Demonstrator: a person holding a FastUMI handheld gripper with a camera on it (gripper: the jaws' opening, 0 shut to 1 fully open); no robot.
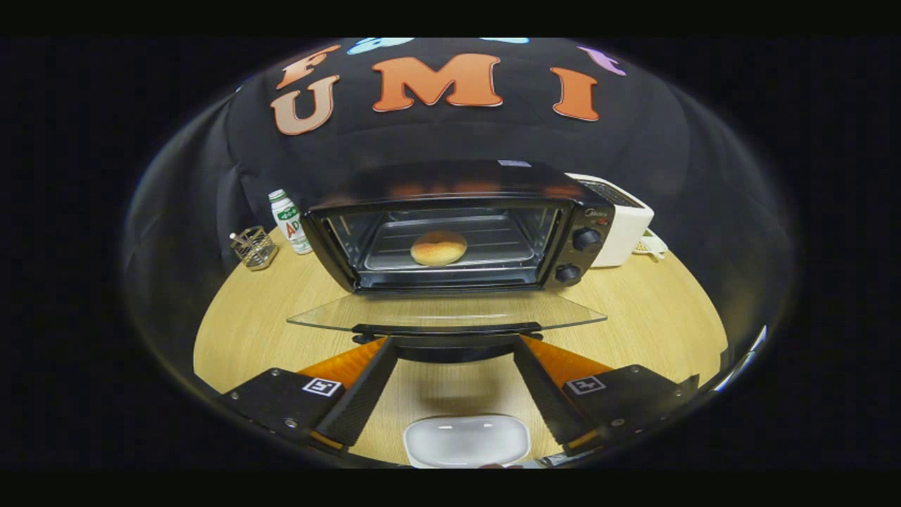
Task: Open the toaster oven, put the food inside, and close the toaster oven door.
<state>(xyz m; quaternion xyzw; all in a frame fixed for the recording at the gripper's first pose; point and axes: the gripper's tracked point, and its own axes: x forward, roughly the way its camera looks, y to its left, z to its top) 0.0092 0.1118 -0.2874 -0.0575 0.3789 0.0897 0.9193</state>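
You're working in a staged recording booth: black cloth wall (450, 141) behind a wooden counter (239, 331) set with a toaster oven (457, 225) and white toaster (623, 225).

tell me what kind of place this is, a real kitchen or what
Probably a staged kitchen-style tabletop in a recording booth, not a real kitchen. A toaster oven with a bun inside sits on a wooden table against a black cloth wall. The open gripper hovers at the lowered door.

A white bottle (290, 221) and wire holder (254, 247) stand left on the wooden table (239, 331), white appliance (625, 224) right
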